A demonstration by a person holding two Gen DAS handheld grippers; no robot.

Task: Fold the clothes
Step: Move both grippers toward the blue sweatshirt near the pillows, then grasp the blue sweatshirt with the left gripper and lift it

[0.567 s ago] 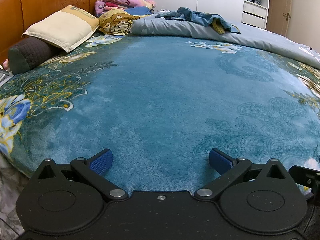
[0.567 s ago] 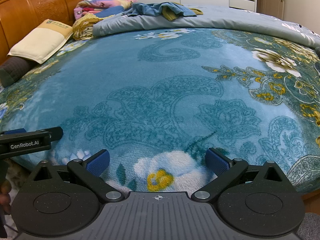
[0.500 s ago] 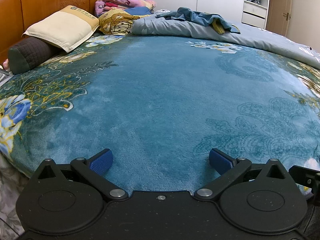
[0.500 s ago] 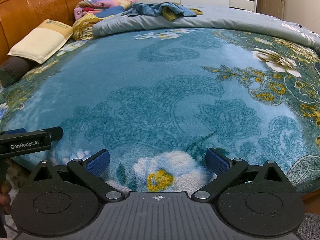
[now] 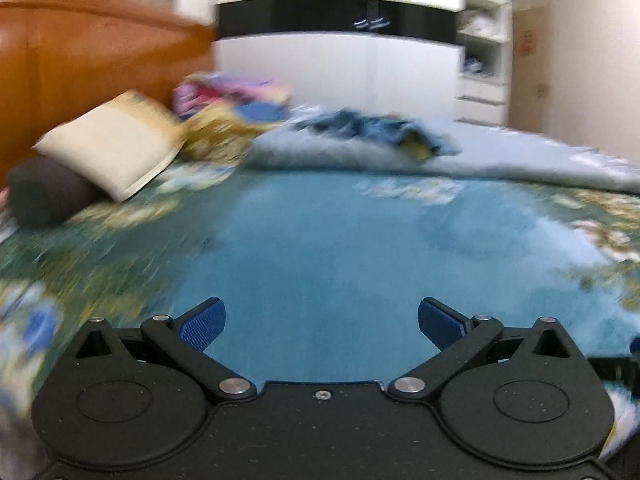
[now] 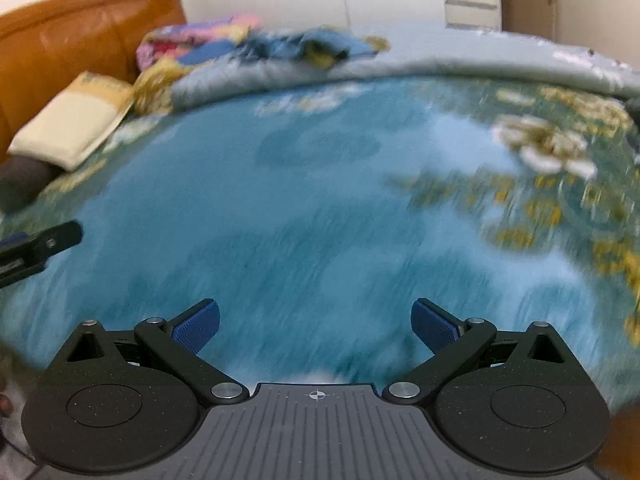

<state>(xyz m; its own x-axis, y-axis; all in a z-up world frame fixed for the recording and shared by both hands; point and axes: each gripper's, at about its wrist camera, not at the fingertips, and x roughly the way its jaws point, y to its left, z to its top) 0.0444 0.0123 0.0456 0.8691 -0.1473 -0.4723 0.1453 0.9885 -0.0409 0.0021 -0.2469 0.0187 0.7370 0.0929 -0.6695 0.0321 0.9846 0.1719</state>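
A crumpled blue garment with a yellow-green piece [image 5: 372,130] lies on the rolled grey quilt at the far side of the bed; it also shows in the right wrist view [image 6: 304,46]. My left gripper [image 5: 320,326] is open and empty, low over the teal floral blanket [image 5: 328,240], far from the garment. My right gripper [image 6: 316,320] is open and empty over the same blanket [image 6: 300,200]. The left gripper's body [image 6: 38,246] shows at the left edge of the right wrist view. Both views are blurred.
A cream pillow [image 5: 112,144] rests on a dark bolster [image 5: 44,192] by the wooden headboard [image 5: 80,60]. A colourful bedding pile [image 5: 228,100] sits near it. The grey quilt [image 5: 520,160] runs along the far side. White wardrobes [image 5: 340,72] stand behind.
Both grippers have moved forward over the bed and tilted up, so the far wall and wardrobes now show. Both stay open and empty.
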